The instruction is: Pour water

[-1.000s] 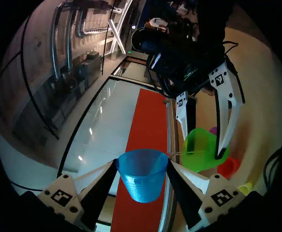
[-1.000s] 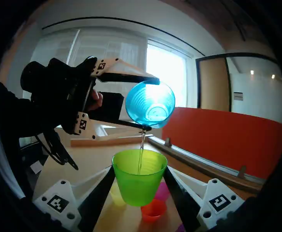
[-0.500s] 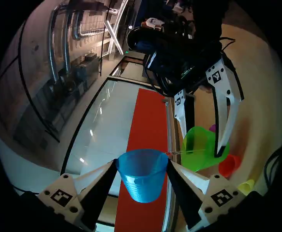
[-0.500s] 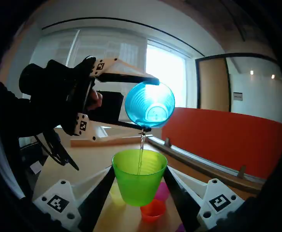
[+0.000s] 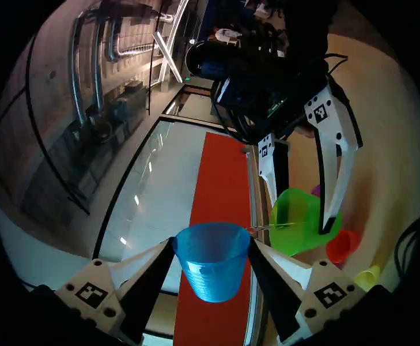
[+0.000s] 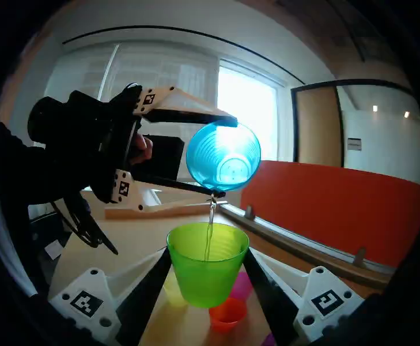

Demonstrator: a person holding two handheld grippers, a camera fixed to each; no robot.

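Left gripper (image 5: 211, 247) clenched on tilted blue cup (image 6: 223, 155); thin water stream (image 6: 210, 228) falls into upright green cup (image 6: 207, 279), grasped by right gripper (image 6: 207, 255). 1 orange cup (image 6: 228, 314) stands below.

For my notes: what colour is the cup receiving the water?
The cup is green, clearest in the right gripper view.

Office-like room, bright window (image 6: 247, 109), red partition (image 6: 336, 202), wooden table (image 6: 135, 236), exposed pipes (image 5: 76, 75), glass wall (image 5: 152, 190)

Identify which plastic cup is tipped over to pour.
The translucent blue plastic cup, clamped in the left gripper: it lies tipped sideways, dribbling water into the upright green plastic cup in the right gripper.
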